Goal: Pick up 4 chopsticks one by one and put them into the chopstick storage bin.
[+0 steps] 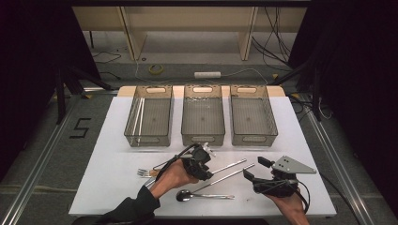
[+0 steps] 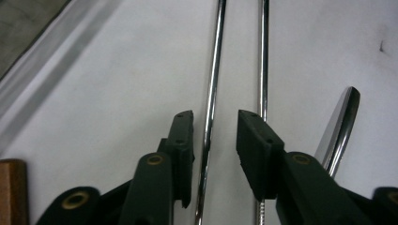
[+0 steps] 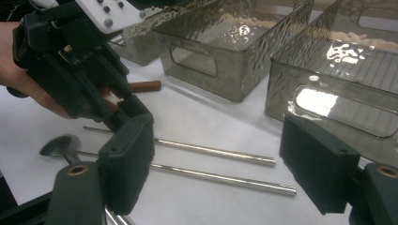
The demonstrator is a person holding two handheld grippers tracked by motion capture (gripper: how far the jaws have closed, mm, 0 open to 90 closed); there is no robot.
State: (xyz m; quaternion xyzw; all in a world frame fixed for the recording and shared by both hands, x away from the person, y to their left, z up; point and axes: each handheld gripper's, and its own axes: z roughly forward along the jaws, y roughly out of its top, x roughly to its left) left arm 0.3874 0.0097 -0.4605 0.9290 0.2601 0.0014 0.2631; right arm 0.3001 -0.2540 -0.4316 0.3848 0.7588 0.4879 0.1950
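Bench (image 1: 94, 187): white board, carrying everything.
Bins: three clear ribbed bins in a row along the far edge, left (image 1: 149, 116), middle (image 1: 202, 115), right (image 1: 252, 115); the left one holds thin pale sticks, and the other two look empty.
Left gripper (image 1: 205, 154): low over the near middle of the bench, jaws apart and straddling the near end of one metal chopstick (image 2: 210, 101), not yet clamped.
Right gripper (image 1: 253, 169): near the right front corner, jaws wide apart, nothing between them.
Chopsticks: two thin polished rods lying side by side, slanting from near centre toward the right; the second (image 2: 264, 61) lies just outside the left gripper's far jaw.
Handling: likely light, stiff and slippery; it could roll or squirt out, so a square pinch a little up from the end seems best.
Spoon (image 1: 185, 195): by the front edge, its handle tip just beside the jaws.
Fork (image 1: 145, 173): wooden-handled, left of the hand.
In the way: the twin rod and spoon handle crowd the pinch.
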